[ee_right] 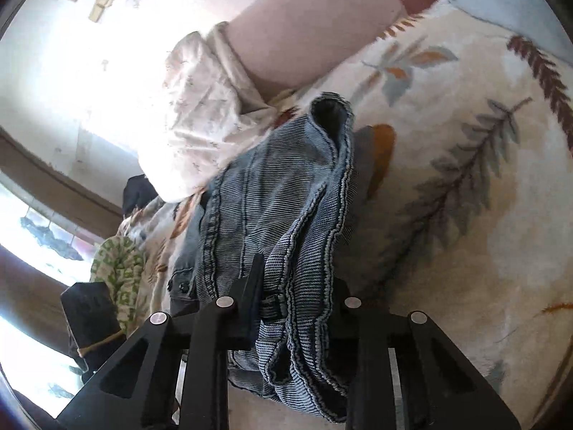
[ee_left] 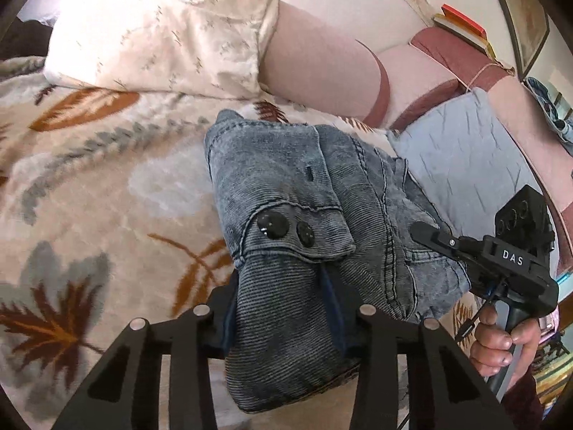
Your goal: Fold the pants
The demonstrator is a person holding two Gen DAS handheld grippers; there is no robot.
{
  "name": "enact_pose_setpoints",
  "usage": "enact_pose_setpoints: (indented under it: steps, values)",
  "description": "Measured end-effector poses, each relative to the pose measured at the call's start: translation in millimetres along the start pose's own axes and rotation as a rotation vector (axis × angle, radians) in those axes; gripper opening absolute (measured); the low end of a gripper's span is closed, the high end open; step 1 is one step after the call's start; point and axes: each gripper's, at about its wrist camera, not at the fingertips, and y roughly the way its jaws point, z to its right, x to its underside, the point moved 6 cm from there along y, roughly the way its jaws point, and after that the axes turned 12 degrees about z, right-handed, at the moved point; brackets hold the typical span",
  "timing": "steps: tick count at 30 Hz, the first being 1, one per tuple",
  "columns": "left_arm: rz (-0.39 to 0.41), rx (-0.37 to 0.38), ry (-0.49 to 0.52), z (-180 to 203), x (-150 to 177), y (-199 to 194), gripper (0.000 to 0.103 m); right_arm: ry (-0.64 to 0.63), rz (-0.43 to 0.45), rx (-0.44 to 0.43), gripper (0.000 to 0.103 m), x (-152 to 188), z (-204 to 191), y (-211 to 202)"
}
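Two grippers, left gripper and right gripper, jaws pinching pants between them; lift evenly, keep edges aligned.

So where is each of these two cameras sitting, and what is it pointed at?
Left wrist: sits on the left gripper, looking down along its fingers at the jeans clamped between them, on a bed; the right gripper and the hand holding it show at right.
Right wrist: sits on the right gripper, looking down at bunched denim in its jaws; no hand shows.
Shared: the jeans, leaf-print blanket and pale pillow.
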Motion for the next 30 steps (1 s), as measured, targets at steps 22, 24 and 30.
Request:
enact_pose_setpoints:
  steps: [22,24,30]
  values:
    - [0.081,-0.365,0.110,-105,2,-82,0.067,-0.262,-0.117,0.105,0.043,72,-79,74]
    - [0.137,-0.401,0.160,-102,-10,-97,0.068,-0.288,-0.091,0.139,0.050,63,-79,64]
    - [0.252,-0.424,0.138,-109,-35,-118,0.075,-0.401,0.117,0.091,0.052,33,-107,25]
